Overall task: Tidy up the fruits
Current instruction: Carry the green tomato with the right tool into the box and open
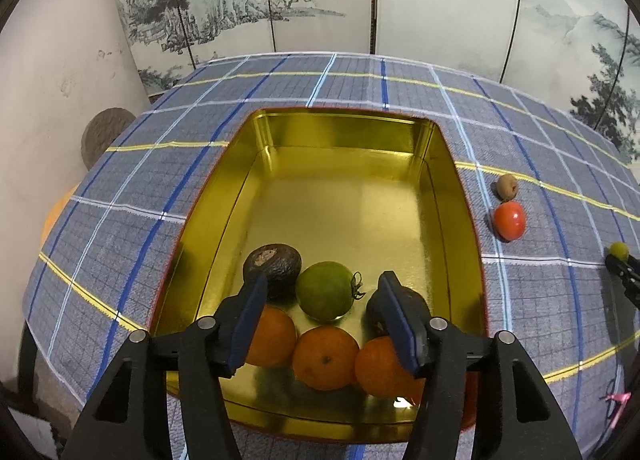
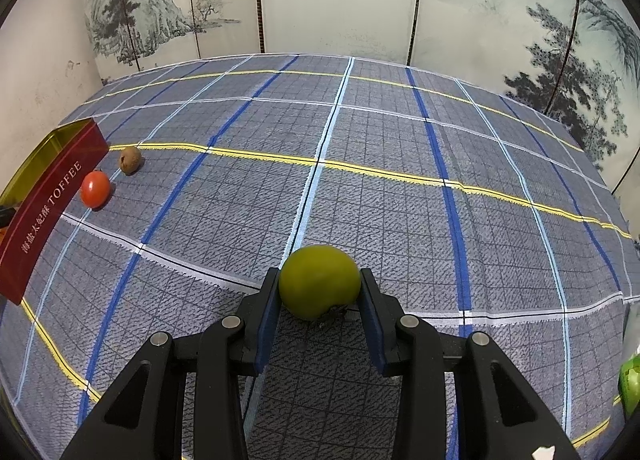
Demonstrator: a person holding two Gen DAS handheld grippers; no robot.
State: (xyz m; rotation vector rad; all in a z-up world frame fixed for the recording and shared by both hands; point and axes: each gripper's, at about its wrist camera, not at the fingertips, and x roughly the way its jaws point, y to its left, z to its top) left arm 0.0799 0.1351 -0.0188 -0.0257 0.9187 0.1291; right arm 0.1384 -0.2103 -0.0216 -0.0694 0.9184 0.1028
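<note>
Sitting in the gold-lined rectangular toffee tin (image 1: pixel 344 132) already are six fruits, below the left gripper (image 1: pixel 326 318), whose jaws stand apart, empty. Three remain outside: the yellow-green round fruit (image 2: pixel 319 281) clamped in the right gripper (image 2: pixel 320 300), plus a red tomato (image 2: pixel 95 189) and small brown fruit (image 2: pixel 130 160) beside the tin.

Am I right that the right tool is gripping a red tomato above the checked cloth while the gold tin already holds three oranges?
Not quite. The right tool is gripping a yellow-green fruit, not a red tomato; the right wrist view shows it. The red tomato lies on the checked cloth beside the gold tin. The tin does hold three oranges.
</note>
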